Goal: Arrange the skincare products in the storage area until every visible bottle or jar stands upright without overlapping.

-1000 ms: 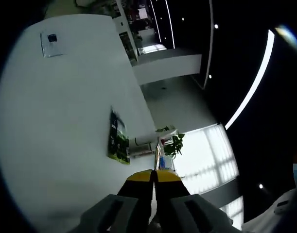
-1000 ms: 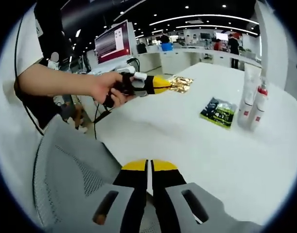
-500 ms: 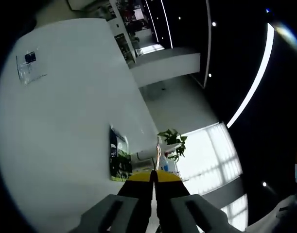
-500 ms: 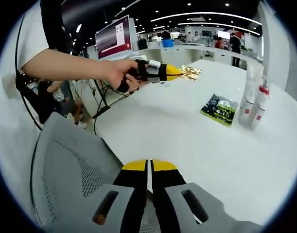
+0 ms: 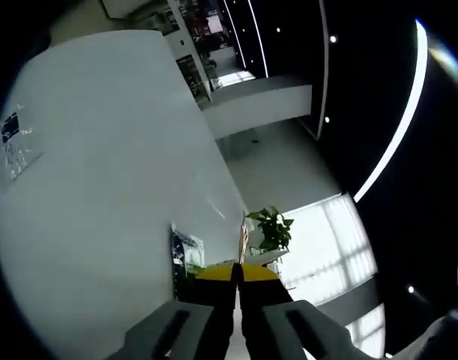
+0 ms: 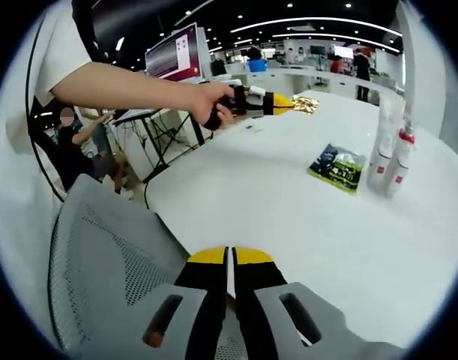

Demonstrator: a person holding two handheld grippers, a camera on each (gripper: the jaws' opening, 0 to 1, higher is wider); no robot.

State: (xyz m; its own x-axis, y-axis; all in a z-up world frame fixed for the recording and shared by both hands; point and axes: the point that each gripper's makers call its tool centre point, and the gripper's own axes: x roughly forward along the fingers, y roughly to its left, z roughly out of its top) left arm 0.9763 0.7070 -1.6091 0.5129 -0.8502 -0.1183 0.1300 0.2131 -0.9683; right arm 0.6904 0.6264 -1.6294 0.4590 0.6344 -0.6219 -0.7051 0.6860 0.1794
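Observation:
In the right gripper view a hand holds my left gripper (image 6: 282, 103) over the far side of the white table (image 6: 288, 217), shut on a crinkled gold foil sachet (image 6: 308, 103). The left gripper view sees its own yellow-tipped jaws (image 5: 237, 271) pressed together, the sachet showing edge-on as a thin strip (image 5: 243, 241) between them. A tall white tube (image 6: 383, 142) and a red-capped white bottle (image 6: 399, 166) stand upright side by side at the table's right. A green sachet (image 6: 336, 169) (image 5: 185, 255) lies flat beside them. My right gripper (image 6: 229, 259) is shut and holds nothing, low above the near edge.
A grey mesh chair back (image 6: 109, 262) sits just under my right gripper. A monitor (image 6: 172, 64) and people stand beyond the table. A clear packet with a dark label (image 5: 15, 141) lies far off on the table. A potted plant (image 5: 270, 229) stands past the table's end.
The hand carried my left gripper and the gold sachet farther out over the table, to the right in the right gripper view. The right gripper stayed put.

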